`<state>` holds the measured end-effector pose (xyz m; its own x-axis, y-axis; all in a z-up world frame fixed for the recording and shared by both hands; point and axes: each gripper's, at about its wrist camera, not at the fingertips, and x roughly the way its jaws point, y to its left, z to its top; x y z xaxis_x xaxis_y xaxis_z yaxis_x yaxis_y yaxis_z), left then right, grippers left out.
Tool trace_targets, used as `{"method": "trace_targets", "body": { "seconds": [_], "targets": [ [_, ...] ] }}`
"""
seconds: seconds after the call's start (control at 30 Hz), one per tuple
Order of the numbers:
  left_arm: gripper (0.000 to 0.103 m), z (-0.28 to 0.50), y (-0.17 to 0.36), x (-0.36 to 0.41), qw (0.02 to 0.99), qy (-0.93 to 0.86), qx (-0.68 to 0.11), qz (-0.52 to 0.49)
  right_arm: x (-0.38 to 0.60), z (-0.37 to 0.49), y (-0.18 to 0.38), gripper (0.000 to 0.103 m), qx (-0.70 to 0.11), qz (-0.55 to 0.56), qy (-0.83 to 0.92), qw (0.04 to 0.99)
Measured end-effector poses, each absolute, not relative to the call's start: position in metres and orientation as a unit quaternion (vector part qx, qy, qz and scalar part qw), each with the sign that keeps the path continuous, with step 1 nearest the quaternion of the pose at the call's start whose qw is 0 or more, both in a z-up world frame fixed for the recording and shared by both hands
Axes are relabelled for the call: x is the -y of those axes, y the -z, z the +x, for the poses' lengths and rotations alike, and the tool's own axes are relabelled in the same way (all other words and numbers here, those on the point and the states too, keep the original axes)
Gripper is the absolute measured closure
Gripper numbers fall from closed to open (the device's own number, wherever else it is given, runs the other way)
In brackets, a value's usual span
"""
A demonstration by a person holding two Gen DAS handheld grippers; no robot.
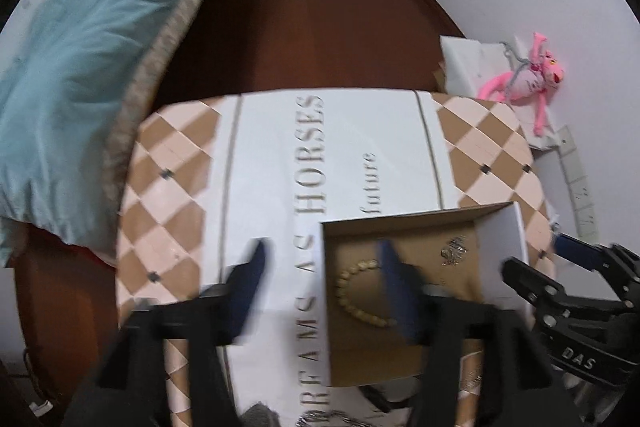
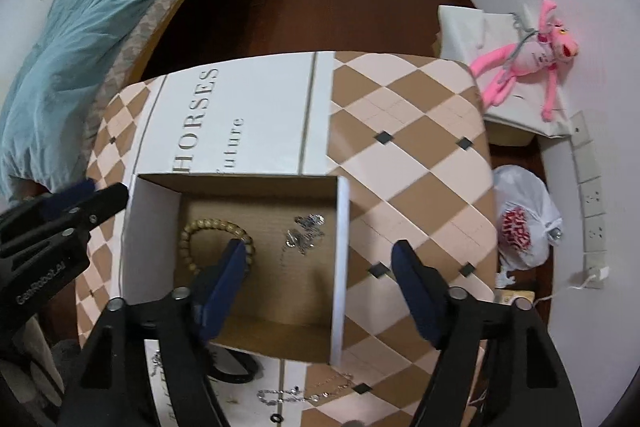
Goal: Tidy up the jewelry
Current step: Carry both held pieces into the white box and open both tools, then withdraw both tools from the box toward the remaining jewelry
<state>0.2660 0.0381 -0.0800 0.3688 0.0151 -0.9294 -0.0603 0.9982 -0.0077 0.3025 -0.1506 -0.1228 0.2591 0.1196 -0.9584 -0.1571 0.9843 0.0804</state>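
Observation:
An open cardboard box (image 1: 500, 251) (image 2: 340, 259) stands on a checkered table. A wooden bead bracelet (image 1: 356, 295) (image 2: 212, 227) and a tangled silver chain (image 1: 452, 251) (image 2: 306, 233) lie on its floor. My left gripper (image 1: 324, 283) is open and empty, its jaws straddling the box's left wall. My right gripper (image 2: 320, 271) is open and empty, its jaws straddling the box's right wall. A silver chain (image 2: 304, 393) and a black band (image 2: 234, 367) lie on the table in front of the box. My right gripper also shows in the left wrist view (image 1: 560, 267), and my left gripper in the right wrist view (image 2: 80, 203).
The table (image 1: 280, 147) (image 2: 420, 155) carries printed lettering. A bed with a blue quilt (image 1: 80, 47) (image 2: 80, 27) is on the left. A pink plush toy (image 1: 528, 79) (image 2: 532, 63) lies on white boxes at the right. A white plastic bag (image 2: 524, 219) sits on the floor.

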Motion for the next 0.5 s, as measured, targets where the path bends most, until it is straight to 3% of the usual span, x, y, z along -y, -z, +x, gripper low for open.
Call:
{"method": "trace_targets", "body": {
  "seconds": [0.03, 0.13, 0.5],
  "targets": [
    [0.015, 0.263, 0.079, -0.039, 0.832, -0.030, -0.554, -0.015, 0.152, 0.299, 0.124, 0.016, -0.602, -0.021, -0.079, 0.794],
    [0.006, 0.256, 0.081, -0.040, 0.839, -0.034, -0.543, -0.011, 0.153, 0.288, 0.128, 0.008, -0.597, -0.046, -0.052, 0.799],
    [0.004, 0.229, 0.091, -0.034, 0.846, -0.047, -0.532, 0.000, 0.152, 0.263, 0.143, 0.005, -0.596, -0.052, -0.034, 0.801]
  ]
}}
